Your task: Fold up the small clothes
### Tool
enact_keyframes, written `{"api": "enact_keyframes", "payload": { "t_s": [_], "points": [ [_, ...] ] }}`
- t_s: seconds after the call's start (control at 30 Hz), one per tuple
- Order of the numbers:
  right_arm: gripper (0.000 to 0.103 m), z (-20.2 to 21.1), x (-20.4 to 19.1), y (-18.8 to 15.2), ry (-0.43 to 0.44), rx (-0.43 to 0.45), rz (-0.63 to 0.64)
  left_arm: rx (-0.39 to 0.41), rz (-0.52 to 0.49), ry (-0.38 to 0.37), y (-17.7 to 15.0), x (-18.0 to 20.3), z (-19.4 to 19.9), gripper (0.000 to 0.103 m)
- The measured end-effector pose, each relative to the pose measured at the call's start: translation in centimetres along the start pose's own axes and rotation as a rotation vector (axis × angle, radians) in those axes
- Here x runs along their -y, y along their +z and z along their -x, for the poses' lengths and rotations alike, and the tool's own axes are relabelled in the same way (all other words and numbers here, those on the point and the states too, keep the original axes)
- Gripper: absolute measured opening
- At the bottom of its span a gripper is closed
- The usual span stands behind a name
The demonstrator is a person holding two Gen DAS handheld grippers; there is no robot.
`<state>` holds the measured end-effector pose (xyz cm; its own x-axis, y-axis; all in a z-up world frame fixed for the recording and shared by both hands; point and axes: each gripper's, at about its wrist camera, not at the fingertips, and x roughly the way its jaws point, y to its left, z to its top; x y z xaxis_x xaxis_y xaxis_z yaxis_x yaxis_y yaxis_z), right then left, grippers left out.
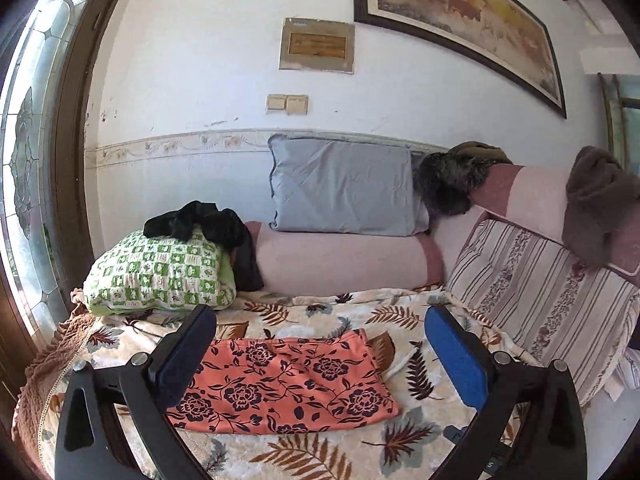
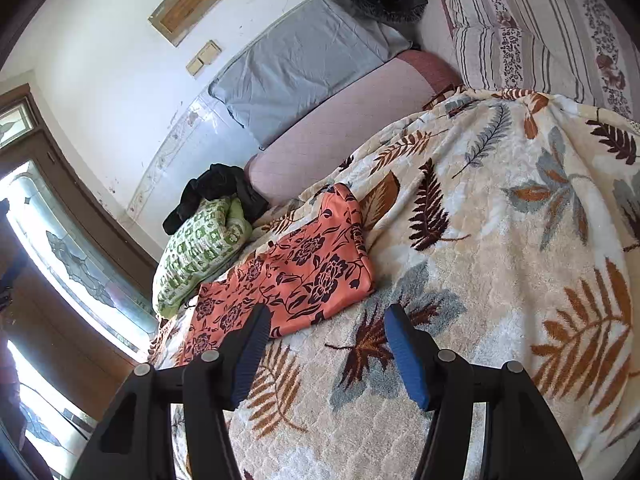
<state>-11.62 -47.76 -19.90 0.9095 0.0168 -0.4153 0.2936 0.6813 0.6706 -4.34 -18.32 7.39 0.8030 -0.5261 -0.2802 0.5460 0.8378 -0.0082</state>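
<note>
- Lying flat on a cream fleece blanket printed with brown and grey leaves [image 2: 500, 240] is an orange cloth with a dark flower print [image 1: 288, 384], folded into a rough rectangle with nothing resting on it.
- Its long edges run across the bed in the left wrist view; its far right corner points toward the striped floral cushion [image 1: 540, 292] at the bed's right side.
- Bare blanket surrounds the orange cloth on its near, right and far sides, with the widest open stretch to its right.
- Beside its left end sits a green and white checked pillow [image 1: 160, 272] with a black garment [image 1: 200, 220] heaped on top.
- Along the wall edge lie a long pink bolster [image 1: 340, 256] and a grey pillow [image 1: 344, 188] leaning on the wall.
- The left gripper [image 1: 320, 344] hangs above the cloth, its blue-padded fingers spread wide and empty.
- The right gripper [image 2: 326, 352] sits over the cloth's near right corner, fingers moderately apart, gripping nothing.
</note>
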Motion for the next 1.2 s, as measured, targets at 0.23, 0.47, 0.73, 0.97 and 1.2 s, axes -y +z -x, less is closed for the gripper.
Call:
{"api": "enact_keyframes", "payload": {
  "t_s": [0.23,0.47,0.73,0.97,1.2],
  "points": [
    [0.063,-1.0,-1.2,-0.4,0.007,-0.016,0.041,-0.105,-0.036,-0.008,-1.7,0.2,0.5,0.103],
    [0.063,-2.7,-3.9,-1.1,0.045,-0.044,0.074,-0.263,-0.126,0.166,-7.2,-3.1,-1.5,0.103],
    [0.063,-5.6,-8.2,-3.5,0.068,-0.128,0.173,-0.384,-0.073,0.252,-11.2,-8.2,-4.1,0.103],
    [0.063,-6.5,-9.5,-4.7,0.032,-0.166,0.241,-0.425,0.016,0.28,-13.5,-12.1,-4.8,0.103],
    [0.063,-8.6,-9.2,-5.1,0.012,-0.212,0.168,-0.424,0.044,0.3,-15.2,-15.9,-4.9,0.103]
  ]
}}
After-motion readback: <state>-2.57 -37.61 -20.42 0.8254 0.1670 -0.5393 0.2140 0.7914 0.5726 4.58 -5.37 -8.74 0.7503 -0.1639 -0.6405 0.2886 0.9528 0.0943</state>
